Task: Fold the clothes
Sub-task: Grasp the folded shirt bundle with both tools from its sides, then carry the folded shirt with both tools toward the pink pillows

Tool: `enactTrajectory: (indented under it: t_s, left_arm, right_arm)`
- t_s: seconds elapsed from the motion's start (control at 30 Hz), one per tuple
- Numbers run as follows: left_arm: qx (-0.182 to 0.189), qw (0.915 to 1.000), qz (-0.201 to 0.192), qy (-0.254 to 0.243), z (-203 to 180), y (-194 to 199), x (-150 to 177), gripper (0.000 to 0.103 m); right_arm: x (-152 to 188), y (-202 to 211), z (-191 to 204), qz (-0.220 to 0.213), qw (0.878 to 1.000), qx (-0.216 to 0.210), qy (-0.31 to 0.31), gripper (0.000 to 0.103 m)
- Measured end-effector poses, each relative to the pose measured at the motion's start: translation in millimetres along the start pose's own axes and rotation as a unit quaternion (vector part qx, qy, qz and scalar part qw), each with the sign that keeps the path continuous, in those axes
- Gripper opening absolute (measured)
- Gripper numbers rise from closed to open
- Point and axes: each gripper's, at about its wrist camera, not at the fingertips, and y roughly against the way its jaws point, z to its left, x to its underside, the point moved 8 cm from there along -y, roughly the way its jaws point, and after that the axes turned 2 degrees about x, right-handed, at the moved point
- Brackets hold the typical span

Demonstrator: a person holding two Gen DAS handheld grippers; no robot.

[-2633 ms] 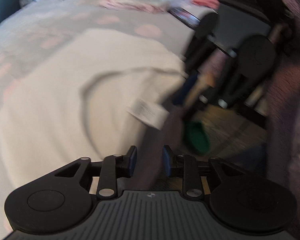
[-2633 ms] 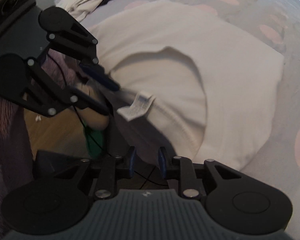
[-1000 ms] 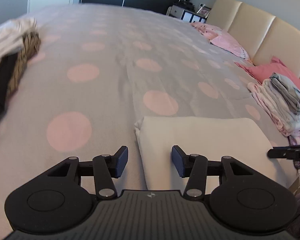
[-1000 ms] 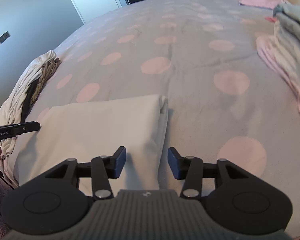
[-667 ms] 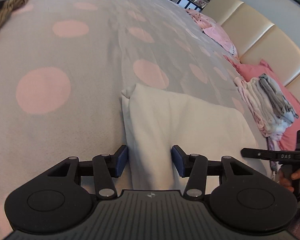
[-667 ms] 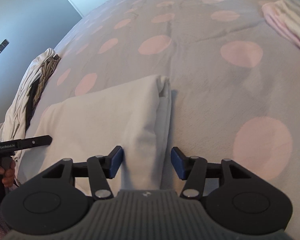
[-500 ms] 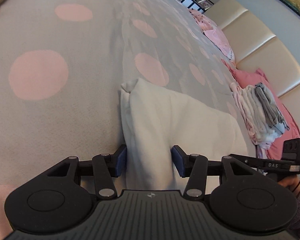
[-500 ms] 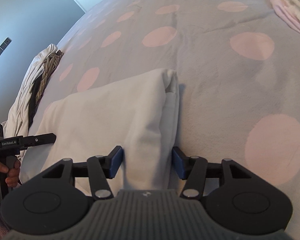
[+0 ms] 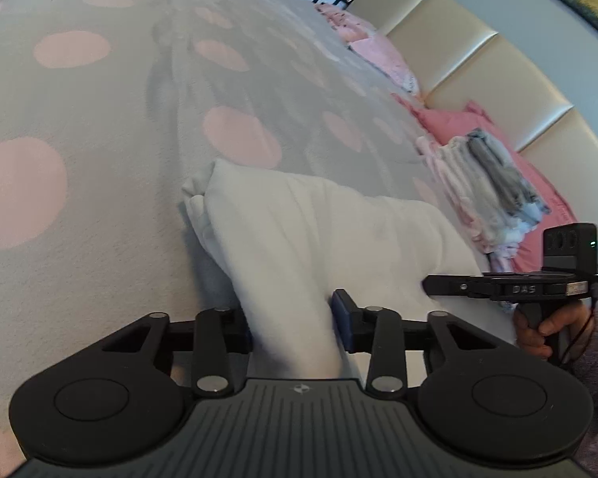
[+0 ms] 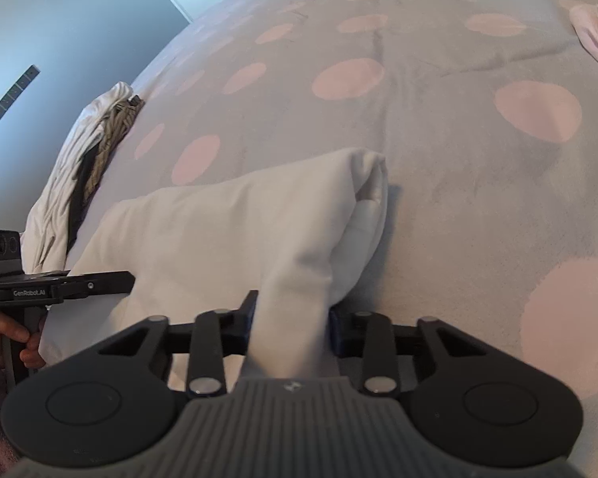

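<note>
A white folded garment (image 9: 319, 231) lies on the grey bedspread with pink dots (image 9: 79, 127). My left gripper (image 9: 293, 326) is shut on the garment's left end, and the cloth bunches up between its blue pads. In the right wrist view the same garment (image 10: 227, 231) stretches to the left. My right gripper (image 10: 291, 318) is shut on its right end, which rises off the bed in a ridge. Each gripper shows side-on in the other's view: the right gripper (image 9: 428, 285) and the left gripper (image 10: 129, 279), each held by a hand.
A stack of folded clothes (image 9: 490, 183) sits on a pink pillow (image 9: 462, 119) by the cream headboard (image 9: 478, 51). A pile of unfolded clothes (image 10: 87, 159) lies at the bed's left edge. Open bedspread (image 10: 438, 127) lies beyond the garment.
Both grippers came down onto the garment's two ends and their fingers closed on the cloth. The gripped ends have bunched and risen slightly off the bed.
</note>
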Motion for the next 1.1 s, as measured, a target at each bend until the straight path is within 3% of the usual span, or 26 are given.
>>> enactTrajectory:
  t_s: [0.3,0.57,0.83,1.1]
  left_arm:
    - [0.001,0.9992,-0.028,-0.028,-23,15,-7,0.021]
    - [0.008,0.9945,-0.071,-0.076,-72,31,-32,0.020]
    - [0.055,0.9897,-0.088,-0.098,-156,30,-70,0.019]
    - [0.113,0.9855,-0.075,-0.102,-261,-35,-115,0.019]
  right_arm:
    - [-11,30,14,-0.044,0.999,-0.024,0.008,0.027]
    - [-30,83,18,-0.118,0.992,-0.034,0.004,0.026]
    - [-58,171,9,-0.165,0.985,-0.042,0.005,0.026]
    - [-108,277,-52,-0.164,0.987,-0.001,-0.003,0.026]
